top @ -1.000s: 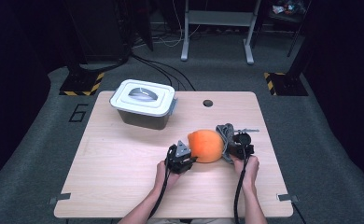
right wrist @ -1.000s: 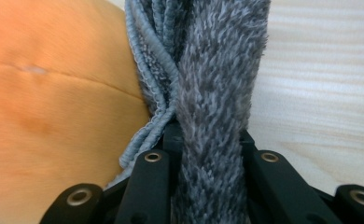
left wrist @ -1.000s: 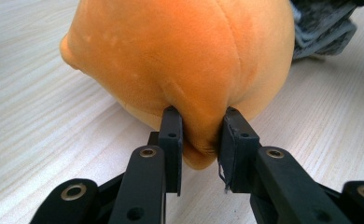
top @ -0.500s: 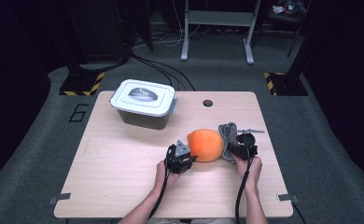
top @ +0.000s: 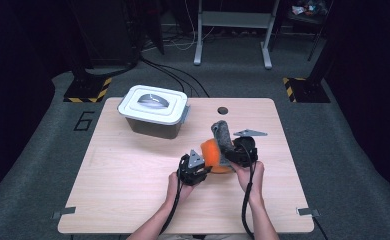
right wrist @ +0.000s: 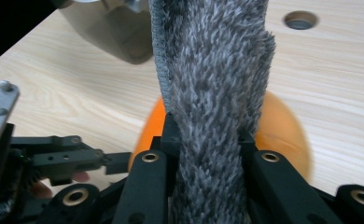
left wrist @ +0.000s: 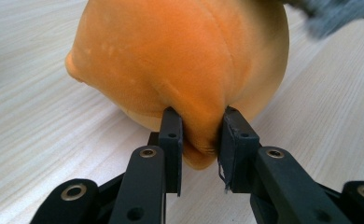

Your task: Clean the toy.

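An orange plush ball lies on the wooden table between the two hands. My left gripper is shut on a fold of its orange cloth near the table top, and it shows in the high view at the ball's left. My right gripper is shut on a strip of grey fuzzy fabric, which stands up between its jaws. From above, the right gripper is raised over the ball's right side with the grey fabric rising behind it. The orange ball lies below the strip.
A grey bin with a white lid stands at the table's back left, also in the right gripper view. A round cable hole sits near the back edge. Bare wood lies to the left and right of the hands.
The right gripper has lifted and swung in over the ball, pulling the grey fabric up with it. The left gripper and the ball have kept still.
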A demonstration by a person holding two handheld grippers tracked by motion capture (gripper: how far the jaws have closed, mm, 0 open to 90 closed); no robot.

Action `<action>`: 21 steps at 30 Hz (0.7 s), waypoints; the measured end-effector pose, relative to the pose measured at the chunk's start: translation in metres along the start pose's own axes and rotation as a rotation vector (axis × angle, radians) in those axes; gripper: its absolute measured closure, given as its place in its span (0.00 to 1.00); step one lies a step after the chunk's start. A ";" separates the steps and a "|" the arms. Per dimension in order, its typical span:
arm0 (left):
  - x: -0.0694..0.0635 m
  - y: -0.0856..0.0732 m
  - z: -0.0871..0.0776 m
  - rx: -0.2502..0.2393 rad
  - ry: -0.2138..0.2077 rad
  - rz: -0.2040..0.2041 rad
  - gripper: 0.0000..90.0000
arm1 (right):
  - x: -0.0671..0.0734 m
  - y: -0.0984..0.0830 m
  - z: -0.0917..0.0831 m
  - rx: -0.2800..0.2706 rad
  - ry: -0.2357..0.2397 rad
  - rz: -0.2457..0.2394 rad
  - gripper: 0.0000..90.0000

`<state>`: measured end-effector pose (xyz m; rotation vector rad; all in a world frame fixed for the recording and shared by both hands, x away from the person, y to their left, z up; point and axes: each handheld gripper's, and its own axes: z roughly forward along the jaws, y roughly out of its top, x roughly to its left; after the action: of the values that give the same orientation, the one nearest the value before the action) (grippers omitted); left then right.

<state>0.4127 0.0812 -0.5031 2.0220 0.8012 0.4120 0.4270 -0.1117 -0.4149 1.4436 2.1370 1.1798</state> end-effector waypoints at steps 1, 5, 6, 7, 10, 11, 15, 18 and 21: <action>0.000 0.000 0.000 -0.005 0.000 -0.006 0.80 | 0.004 0.000 0.003 0.007 0.005 0.000 0.82; -0.002 0.000 0.001 -0.007 -0.017 0.003 0.81 | 0.010 -0.002 0.014 0.034 0.000 -0.029 0.82; -0.002 0.000 0.001 -0.007 -0.017 0.003 0.81 | 0.010 -0.002 0.014 0.034 0.000 -0.029 0.82; -0.004 0.000 0.002 -0.006 -0.007 0.016 0.81 | 0.012 -0.003 0.019 0.050 -0.013 -0.043 0.83; -0.005 0.000 0.003 -0.010 -0.005 0.010 0.81 | 0.013 -0.004 0.021 0.059 -0.048 -0.091 0.83; -0.004 0.000 0.003 -0.007 -0.007 0.010 0.81 | 0.015 -0.005 0.023 0.058 -0.078 -0.109 0.83; -0.003 -0.001 0.003 -0.007 -0.009 0.003 0.81 | 0.017 -0.006 0.023 0.058 -0.113 -0.106 0.84; -0.001 -0.001 0.002 0.001 -0.020 0.008 0.81 | 0.012 -0.006 0.019 0.053 -0.120 -0.102 0.84; -0.003 -0.001 0.003 -0.008 -0.019 0.002 0.81 | 0.008 -0.006 0.017 0.049 -0.128 -0.091 0.84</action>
<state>0.4122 0.0780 -0.5054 2.0170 0.7848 0.3958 0.4301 -0.0982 -0.4287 1.3868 2.1333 0.9821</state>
